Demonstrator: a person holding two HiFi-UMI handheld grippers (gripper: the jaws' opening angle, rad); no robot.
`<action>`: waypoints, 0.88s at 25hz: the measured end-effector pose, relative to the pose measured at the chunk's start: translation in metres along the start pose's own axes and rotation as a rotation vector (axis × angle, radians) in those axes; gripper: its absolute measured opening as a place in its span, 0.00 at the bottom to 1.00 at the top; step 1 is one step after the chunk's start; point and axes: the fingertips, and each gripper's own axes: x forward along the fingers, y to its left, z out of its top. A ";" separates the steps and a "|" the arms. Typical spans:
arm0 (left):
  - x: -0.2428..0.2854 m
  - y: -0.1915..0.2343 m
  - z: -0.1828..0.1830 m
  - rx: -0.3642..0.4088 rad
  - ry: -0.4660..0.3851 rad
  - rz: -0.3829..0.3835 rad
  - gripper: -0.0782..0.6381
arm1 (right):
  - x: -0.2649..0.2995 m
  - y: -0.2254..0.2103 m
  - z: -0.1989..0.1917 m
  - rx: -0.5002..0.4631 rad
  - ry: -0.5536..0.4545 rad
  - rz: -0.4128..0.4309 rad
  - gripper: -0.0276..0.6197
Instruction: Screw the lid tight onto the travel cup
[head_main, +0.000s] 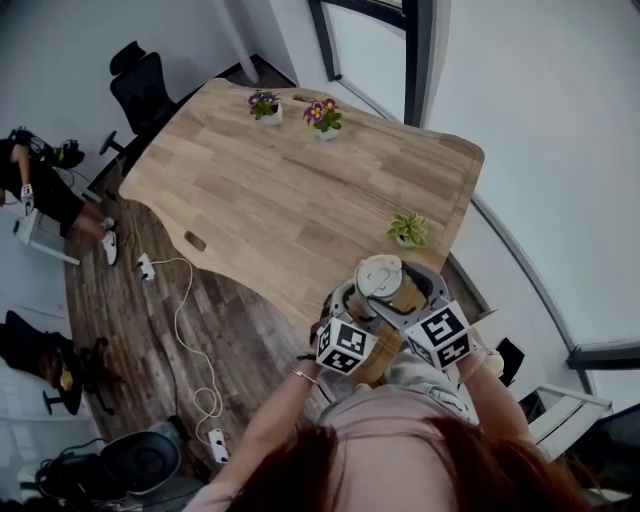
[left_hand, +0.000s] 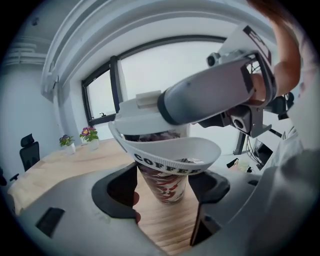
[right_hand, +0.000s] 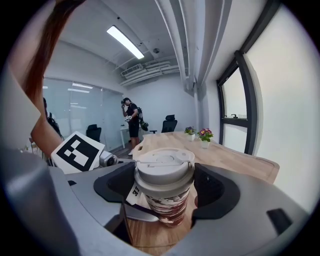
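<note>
While the travel cup (left_hand: 162, 186) stands between both pairs of fingers, its long axis runs vertical: base on the desk (head_main: 270, 190), mouth end up. The body is tapered with a red-brown pattern, narrower toward the base. A white sleeve (left_hand: 172, 154) printed COFFEE rings the upper body, just above the left fingers (left_hand: 119, 192). Its rim looks flared and uneven in the left gripper view. The lid (right_hand: 164, 167) sits level on the mouth, pale grey, with a flip tab lying flat across its top.

The left gripper (left_hand: 165, 195) has its fingers set wide, one on each side of the lower body, clenched on the cup. One pad meets the cup wall; contact on the other side is less clear. The right gripper (right_hand: 164, 186) sits higher, its fingers (right_hand: 214, 190) clasped on the lid's rim from both sides, directly over the left fingers. Both grippers come in from the person's side, their marker cubes close together in the head view.

The cup is near the desk edge closest to the person. Beyond the fingers, a small green plant (head_main: 407, 230) stands close behind the cup. Two flower pots (head_main: 265, 105) are well apart at the far end, and an office chair (head_main: 145, 85) sits past the far corner. A person (right_hand: 131, 117) stands at the back of the room, left of the right fingers.
</note>
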 end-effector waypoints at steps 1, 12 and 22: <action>0.000 0.000 0.000 -0.010 -0.001 -0.007 0.55 | 0.000 0.000 0.000 0.001 -0.001 -0.002 0.62; -0.006 -0.006 0.002 -0.155 -0.024 -0.083 0.55 | -0.007 -0.002 0.003 0.023 -0.015 -0.028 0.62; -0.039 0.000 -0.001 -0.181 -0.045 -0.042 0.55 | -0.027 -0.002 0.004 0.085 -0.032 -0.123 0.46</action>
